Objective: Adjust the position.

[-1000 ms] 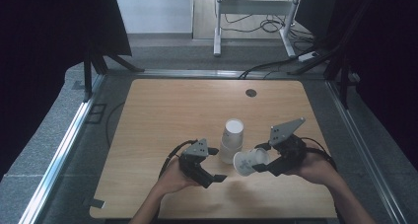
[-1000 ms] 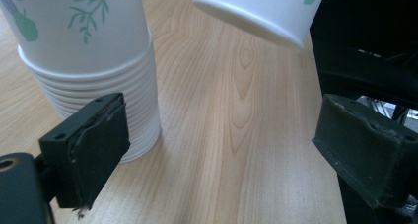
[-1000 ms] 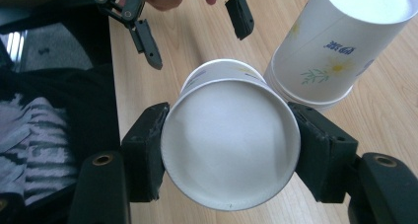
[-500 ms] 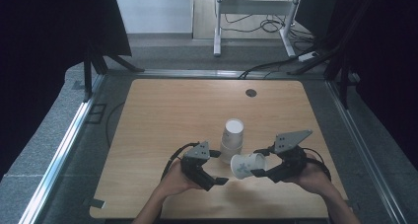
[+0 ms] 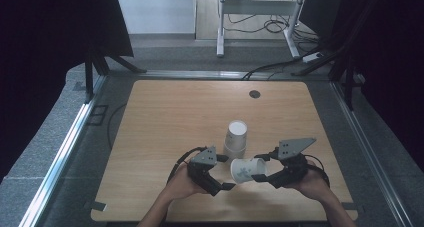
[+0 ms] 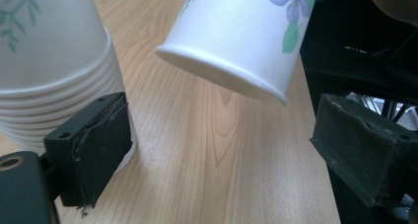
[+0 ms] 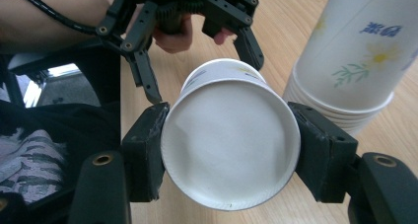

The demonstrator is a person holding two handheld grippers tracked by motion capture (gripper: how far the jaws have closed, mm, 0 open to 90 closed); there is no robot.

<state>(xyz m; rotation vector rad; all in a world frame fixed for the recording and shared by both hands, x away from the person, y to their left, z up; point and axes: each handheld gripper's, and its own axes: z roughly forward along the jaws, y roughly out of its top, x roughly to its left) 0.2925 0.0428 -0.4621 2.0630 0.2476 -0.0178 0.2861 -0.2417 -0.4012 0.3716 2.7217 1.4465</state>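
A stack of white flower-print paper cups (image 5: 235,139) stands upside down on the wooden table (image 5: 165,117). Just in front of it, my right gripper (image 5: 258,168) is shut on a single paper cup (image 5: 244,170) held on its side, mouth toward the left. In the right gripper view both pads squeeze the cup (image 7: 229,150) near its base, with the stack (image 7: 355,56) at the right. My left gripper (image 5: 225,173) stands open right before the cup's mouth. In the left gripper view the cup's rim (image 6: 236,41) hangs above the open jaws, beside the stack (image 6: 49,61).
A small dark round cap (image 5: 255,93) sits in the table's far edge. Metal rails (image 5: 65,147) run along both sides of the table. Cables and a white frame (image 5: 260,7) lie on the floor beyond it.
My right gripper has sunk a little toward the table with the cup still in it. The left gripper has hardly moved.
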